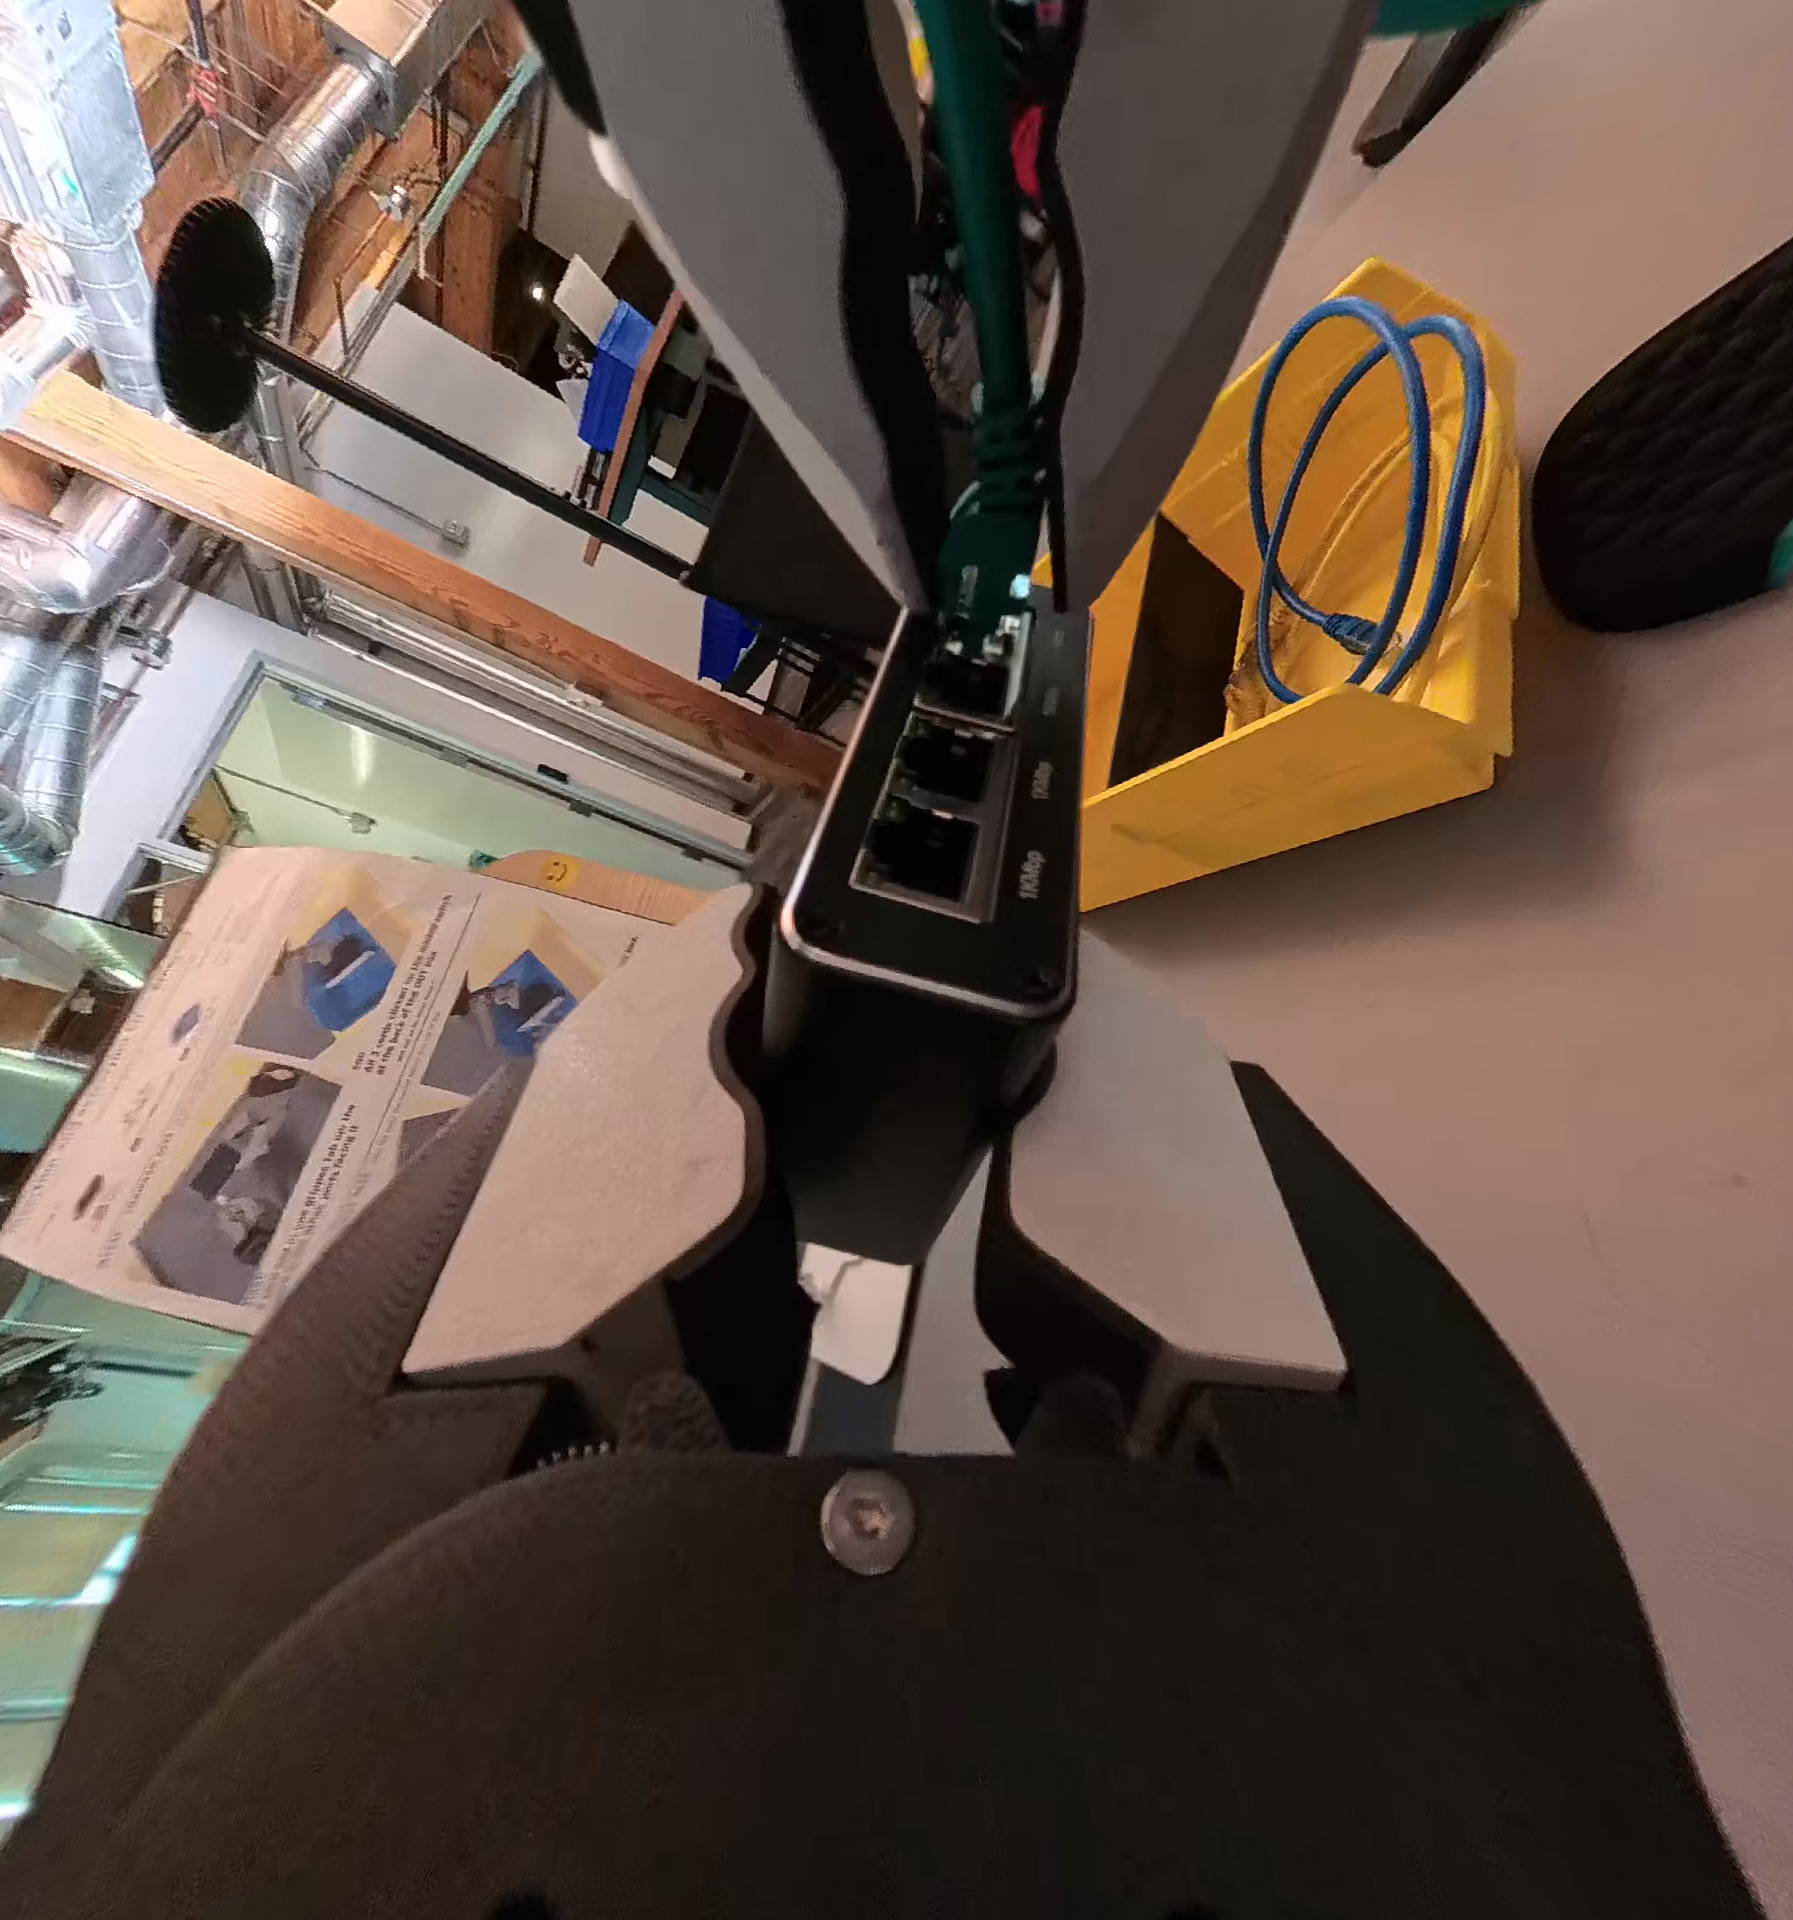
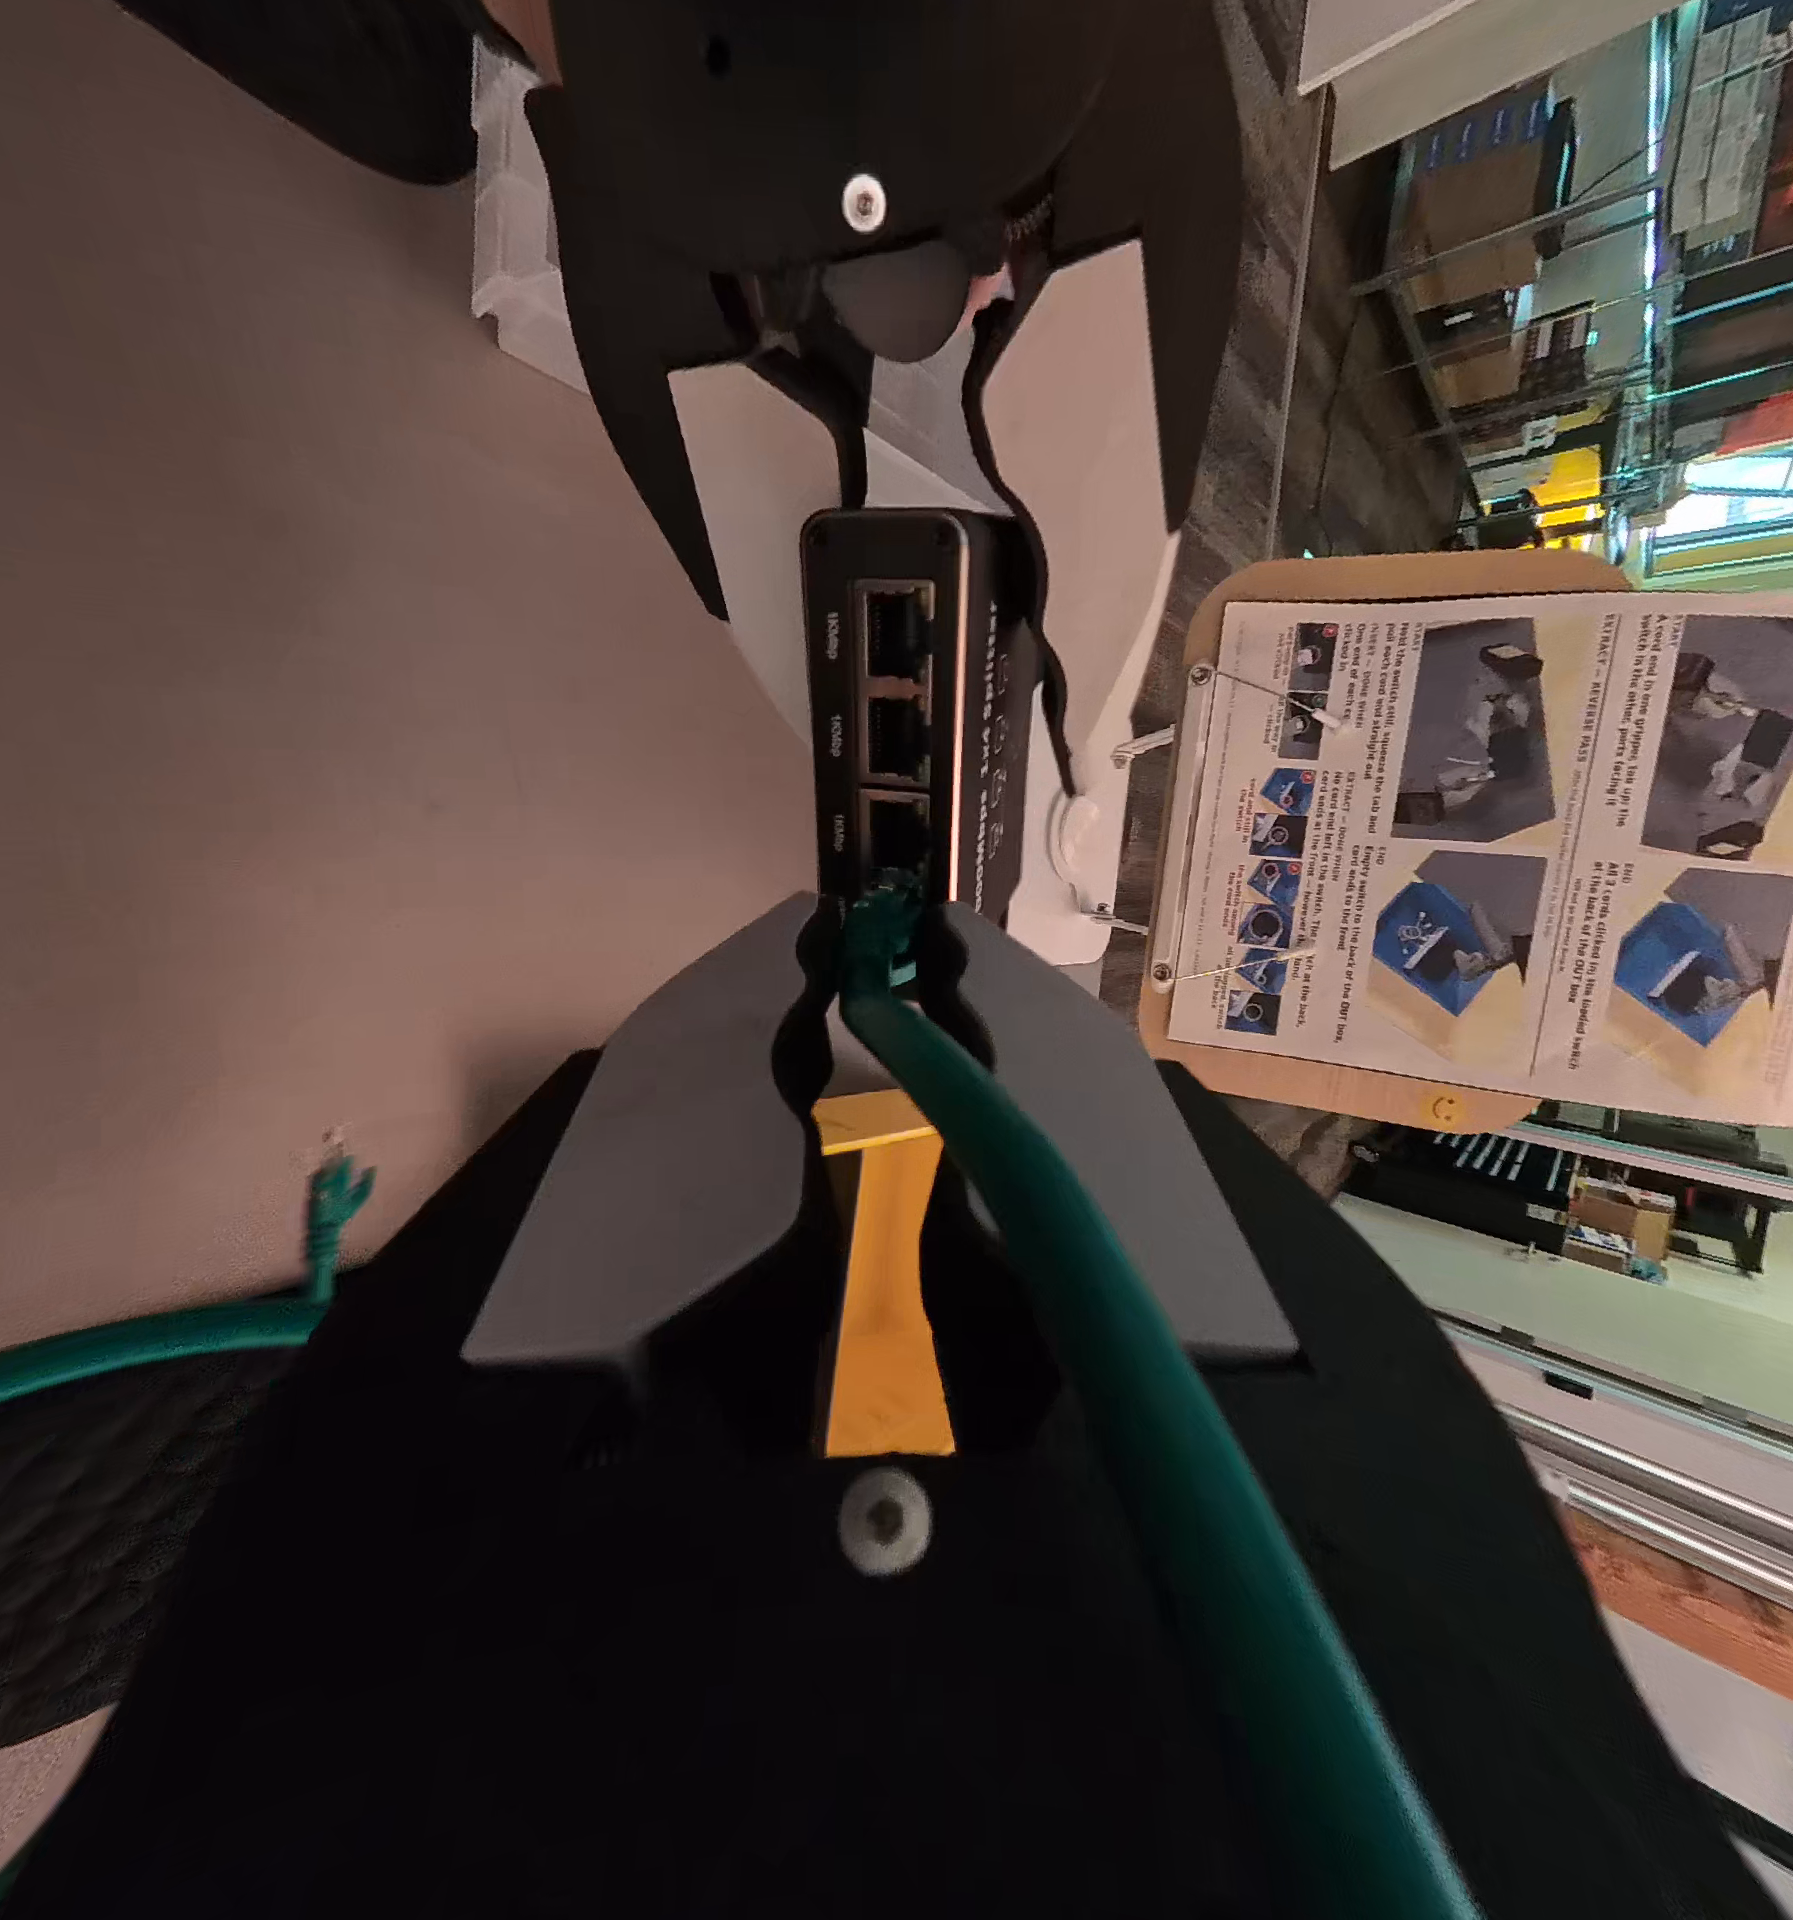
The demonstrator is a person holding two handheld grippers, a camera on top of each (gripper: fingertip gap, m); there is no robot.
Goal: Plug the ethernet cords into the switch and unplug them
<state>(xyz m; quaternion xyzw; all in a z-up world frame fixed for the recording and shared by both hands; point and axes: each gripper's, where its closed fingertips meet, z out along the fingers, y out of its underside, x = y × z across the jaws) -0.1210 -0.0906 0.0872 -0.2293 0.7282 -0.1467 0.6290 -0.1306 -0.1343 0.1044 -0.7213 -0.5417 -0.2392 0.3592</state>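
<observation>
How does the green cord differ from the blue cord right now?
The green cord is pinched in the right gripper, its plug at the black switch's end port; the blue cord lies coiled and untouched in the yellow bin. Green runs taut, blue loops loosely. Both are ethernet cords.

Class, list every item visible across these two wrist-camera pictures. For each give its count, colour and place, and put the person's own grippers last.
switch: one, black, three ports in a row, held off the table
green ethernet cord: one, plug at the switch's end port; its free plug lies on the table
blue ethernet cord: one, coiled in the yellow bin
yellow bin: one, on the table beside the switch
instruction sheet: one, white with photos, on a wooden board
table: one, pale grey
left gripper: one, black with grey fingers, shut on the switch
right gripper: one, same build, shut on the green cord's plug
</observation>
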